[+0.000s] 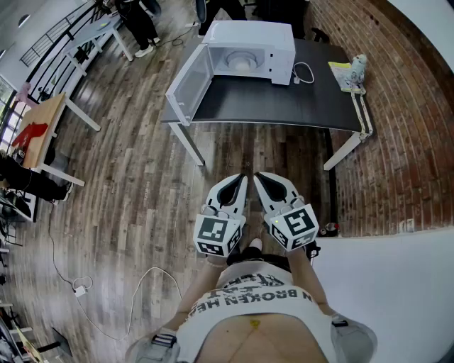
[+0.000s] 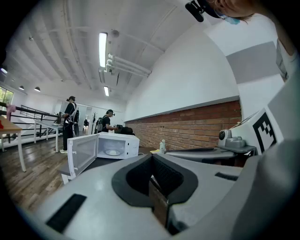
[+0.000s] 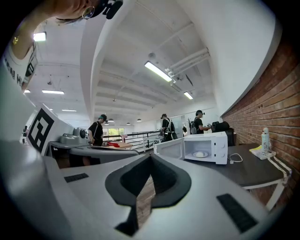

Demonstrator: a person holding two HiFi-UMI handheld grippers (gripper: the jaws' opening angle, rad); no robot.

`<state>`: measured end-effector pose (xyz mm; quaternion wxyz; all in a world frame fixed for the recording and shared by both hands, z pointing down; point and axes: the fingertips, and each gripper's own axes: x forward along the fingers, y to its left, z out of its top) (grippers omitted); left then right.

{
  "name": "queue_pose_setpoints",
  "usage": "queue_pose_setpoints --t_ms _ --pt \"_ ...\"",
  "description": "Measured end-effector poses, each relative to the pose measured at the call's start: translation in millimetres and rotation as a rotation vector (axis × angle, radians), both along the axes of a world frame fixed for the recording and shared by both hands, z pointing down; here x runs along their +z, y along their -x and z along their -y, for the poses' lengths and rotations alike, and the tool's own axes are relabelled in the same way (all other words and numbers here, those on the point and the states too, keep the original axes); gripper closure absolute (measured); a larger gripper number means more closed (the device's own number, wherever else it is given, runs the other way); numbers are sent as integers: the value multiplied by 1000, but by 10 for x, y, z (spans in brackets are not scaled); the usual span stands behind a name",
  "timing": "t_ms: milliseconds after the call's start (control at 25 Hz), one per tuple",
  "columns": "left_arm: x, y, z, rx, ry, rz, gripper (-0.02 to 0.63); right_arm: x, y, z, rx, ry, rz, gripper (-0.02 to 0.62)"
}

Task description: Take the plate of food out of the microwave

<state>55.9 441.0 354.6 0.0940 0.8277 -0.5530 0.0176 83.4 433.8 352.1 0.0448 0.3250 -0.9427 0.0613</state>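
Note:
A white microwave [image 1: 250, 51] stands on a dark table [image 1: 284, 103] ahead of me, its door [image 1: 189, 84] swung wide to the left. Inside it lies a pale plate of food [image 1: 240, 63], also seen in the left gripper view [image 2: 112, 152] and the right gripper view [image 3: 200, 154]. My left gripper [image 1: 242, 178] and right gripper [image 1: 258, 176] are held side by side close to the person's body, well short of the table. Both are shut with nothing between the jaws.
A white cable [image 1: 304, 74] lies right of the microwave, and a bottle with yellow paper [image 1: 349, 71] sits at the table's right end. A brick wall [image 1: 397, 106] runs along the right. Other desks [image 1: 42, 131] and people [image 1: 138, 21] are to the left and behind.

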Motion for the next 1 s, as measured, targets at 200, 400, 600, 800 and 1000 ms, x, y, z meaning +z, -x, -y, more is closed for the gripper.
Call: queue_pose_setpoints --t_ms 200,400,600,800,1000 --pt "11 -47 42 -3 -11 -19 600 -4 -99 32 4 -28 14 588" --pt "55 -65 63 -9 -3 -36 598 13 -196 46 -7 -11 40 588" --pt "106 13 141 -19 14 -30 598 39 -154 177 -7 -4 37 588" --pt "134 190 380 -23 18 -38 598 84 28 383 -9 21 53 588" --pt "190 380 816 10 24 -65 600 112 258 774 8 33 55 588"
